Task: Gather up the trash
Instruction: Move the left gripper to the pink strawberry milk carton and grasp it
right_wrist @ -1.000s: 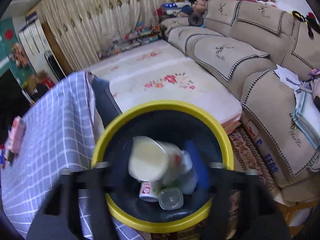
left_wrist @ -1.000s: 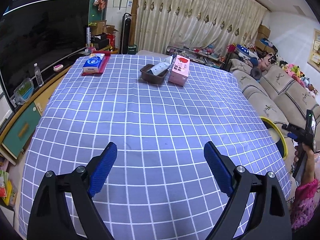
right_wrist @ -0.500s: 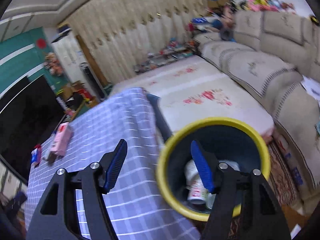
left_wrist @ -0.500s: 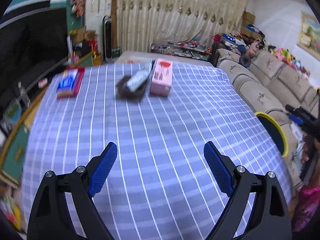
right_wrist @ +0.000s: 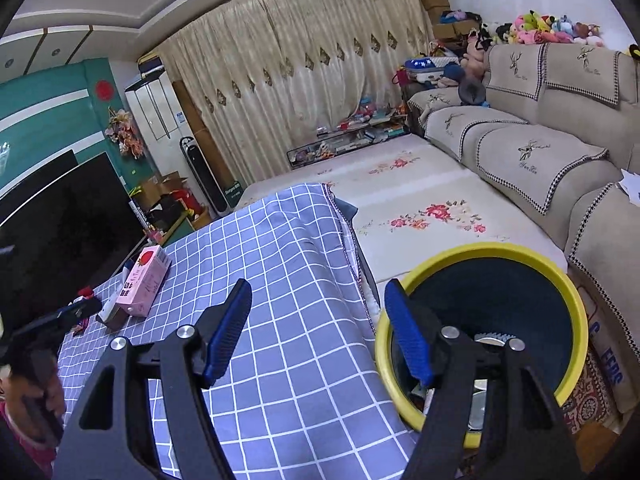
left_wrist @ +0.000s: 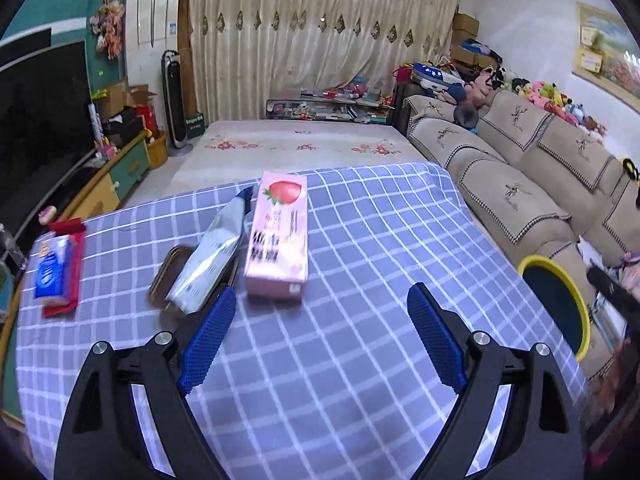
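Left gripper (left_wrist: 320,316) tilts down, jaws wide and empty, carton (left_wrist: 279,240) at 12 o'clock. Right gripper (right_wrist: 318,330), released and empty, tilts over the table edge, bin (right_wrist: 572,296) at 3 o'clock.

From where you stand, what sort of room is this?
Most likely a family living room: a long beige sofa topped with plush toys, a big television, and floor-length curtains behind the checked-cloth table.

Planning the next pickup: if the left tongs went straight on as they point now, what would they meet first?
Probably the pink strawberry carton, lying just beyond the open left tongs; the checked tablecloth might come first, depth is unclear.
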